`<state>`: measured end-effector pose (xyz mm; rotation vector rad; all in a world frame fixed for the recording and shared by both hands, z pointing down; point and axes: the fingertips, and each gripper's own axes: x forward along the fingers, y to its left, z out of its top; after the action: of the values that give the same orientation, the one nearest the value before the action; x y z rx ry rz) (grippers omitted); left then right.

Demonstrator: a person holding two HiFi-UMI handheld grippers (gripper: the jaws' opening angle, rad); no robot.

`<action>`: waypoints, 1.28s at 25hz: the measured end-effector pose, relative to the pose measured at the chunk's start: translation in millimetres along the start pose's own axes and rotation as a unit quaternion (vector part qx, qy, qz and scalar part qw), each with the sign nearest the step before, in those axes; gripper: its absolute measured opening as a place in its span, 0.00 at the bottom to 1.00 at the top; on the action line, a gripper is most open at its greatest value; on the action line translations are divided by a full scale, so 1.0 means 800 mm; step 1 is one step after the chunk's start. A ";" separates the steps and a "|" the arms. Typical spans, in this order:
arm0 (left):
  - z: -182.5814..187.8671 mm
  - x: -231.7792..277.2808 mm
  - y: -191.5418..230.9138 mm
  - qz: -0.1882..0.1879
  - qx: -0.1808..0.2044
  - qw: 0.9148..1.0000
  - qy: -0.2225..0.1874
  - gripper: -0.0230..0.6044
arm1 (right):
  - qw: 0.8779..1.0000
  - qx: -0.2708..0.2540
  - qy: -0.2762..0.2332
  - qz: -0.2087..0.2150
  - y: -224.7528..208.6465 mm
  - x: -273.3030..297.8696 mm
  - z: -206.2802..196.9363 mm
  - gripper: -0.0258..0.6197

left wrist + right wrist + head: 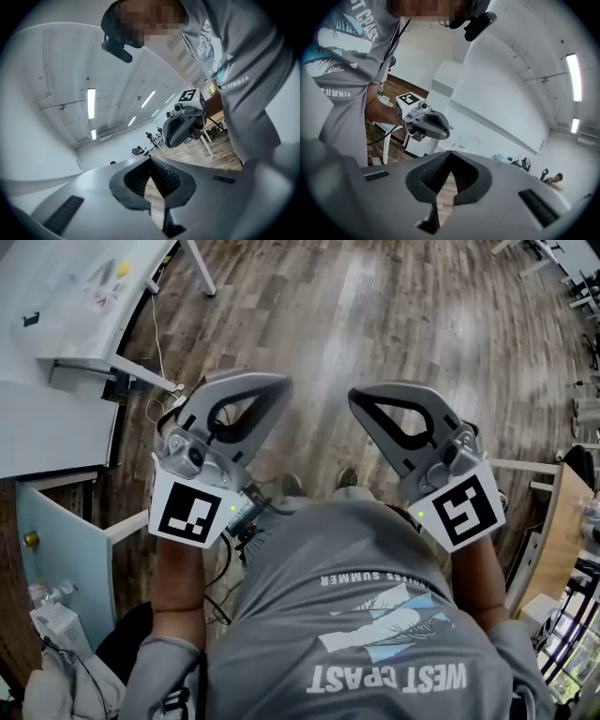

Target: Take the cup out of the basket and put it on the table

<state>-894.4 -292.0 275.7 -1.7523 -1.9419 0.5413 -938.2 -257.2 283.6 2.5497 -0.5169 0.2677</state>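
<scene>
No cup and no basket show in any view. In the head view my left gripper (278, 382) and my right gripper (361, 396) are held side by side in front of the person's grey shirt, above the wooden floor (375, 306). Both are shut with nothing between the jaws. In the left gripper view the left gripper (150, 158) has its tips touching, and the right gripper (180, 130) hangs beyond it. In the right gripper view the right gripper (450, 153) is likewise shut and empty, with the left gripper (430, 124) held by a hand behind it.
White tables (56, 306) stand at the upper left, with a pale blue panel (56, 549) below them. A wooden table edge (551, 521) lies at the right. Cables trail on the floor by the person's feet. People sit far off (555, 178).
</scene>
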 end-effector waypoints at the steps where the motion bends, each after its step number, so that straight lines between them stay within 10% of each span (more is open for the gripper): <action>1: -0.001 0.000 0.001 -0.003 0.000 1.000 -0.001 0.05 | 1.000 0.008 -0.002 -0.001 0.000 0.000 0.000 0.06; 32: 0.004 0.288 0.025 -0.059 0.027 0.998 0.013 0.05 | 0.995 0.005 0.010 -0.097 -0.233 -0.093 -0.179 0.06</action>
<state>-897.3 -61.1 279.6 -1.5923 -1.9801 0.5215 -941.9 -11.0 299.3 2.5803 -0.2571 0.2254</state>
